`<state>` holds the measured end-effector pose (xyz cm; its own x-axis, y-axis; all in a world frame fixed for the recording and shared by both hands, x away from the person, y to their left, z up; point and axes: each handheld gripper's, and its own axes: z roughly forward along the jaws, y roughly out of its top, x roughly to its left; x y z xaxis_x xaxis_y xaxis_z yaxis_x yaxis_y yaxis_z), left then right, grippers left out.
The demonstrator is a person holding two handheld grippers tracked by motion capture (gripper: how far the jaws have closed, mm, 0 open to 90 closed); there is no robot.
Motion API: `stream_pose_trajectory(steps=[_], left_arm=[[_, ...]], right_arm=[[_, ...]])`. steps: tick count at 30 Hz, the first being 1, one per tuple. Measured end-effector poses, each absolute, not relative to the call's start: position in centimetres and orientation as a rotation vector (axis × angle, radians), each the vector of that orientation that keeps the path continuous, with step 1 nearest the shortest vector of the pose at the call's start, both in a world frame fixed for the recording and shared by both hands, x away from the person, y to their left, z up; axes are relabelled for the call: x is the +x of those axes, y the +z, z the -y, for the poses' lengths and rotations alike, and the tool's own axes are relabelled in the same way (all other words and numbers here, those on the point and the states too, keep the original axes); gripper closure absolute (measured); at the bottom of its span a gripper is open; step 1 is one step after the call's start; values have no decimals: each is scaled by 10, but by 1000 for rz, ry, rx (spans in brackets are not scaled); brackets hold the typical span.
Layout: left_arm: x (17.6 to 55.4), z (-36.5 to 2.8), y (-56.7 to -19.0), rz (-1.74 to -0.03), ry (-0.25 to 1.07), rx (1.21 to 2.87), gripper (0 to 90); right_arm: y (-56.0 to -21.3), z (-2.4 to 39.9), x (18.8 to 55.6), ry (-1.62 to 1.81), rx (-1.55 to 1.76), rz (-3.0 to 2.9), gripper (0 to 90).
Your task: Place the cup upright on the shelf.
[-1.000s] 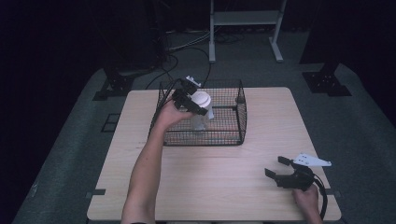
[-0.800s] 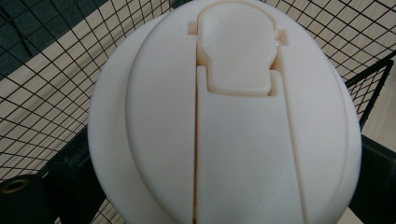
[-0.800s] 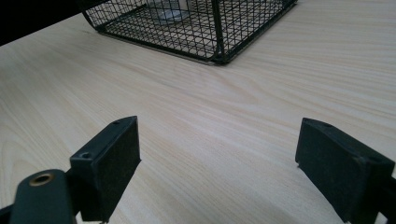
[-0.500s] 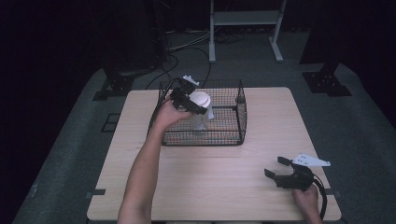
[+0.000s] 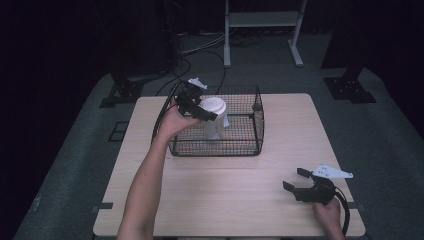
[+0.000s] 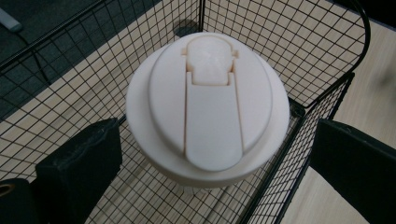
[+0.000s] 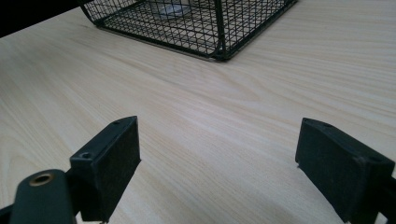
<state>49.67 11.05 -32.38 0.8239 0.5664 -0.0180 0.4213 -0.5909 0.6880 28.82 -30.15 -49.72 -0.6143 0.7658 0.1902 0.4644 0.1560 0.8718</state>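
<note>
Released a moment ago, the bottle (image 5: pixel 214 120) stands upright inside the wire basket (image 5: pixel 250 147) at centre frame; the left gripper (image 5: pixel 197 107) lifts slightly, jaws spread. The right gripper (image 5: pixel 300 182) rests open, lower right.

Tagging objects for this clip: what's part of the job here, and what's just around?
In the job:
- white-lidded cup, standing in the wire basket
- left gripper, jaws just opened, apart beside the lid

Just around:
- right gripper, open, idle on the table
- metal stand behind
</note>
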Motion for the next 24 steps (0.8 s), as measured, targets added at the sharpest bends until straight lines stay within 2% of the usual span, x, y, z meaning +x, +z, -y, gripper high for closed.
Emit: stream_pose_trajectory(steps=[24], left_arm=[[456,-147,-319,-684,312,2247,15]], right_arm=[[-497,301,287,1417,1191,-2128,129]])
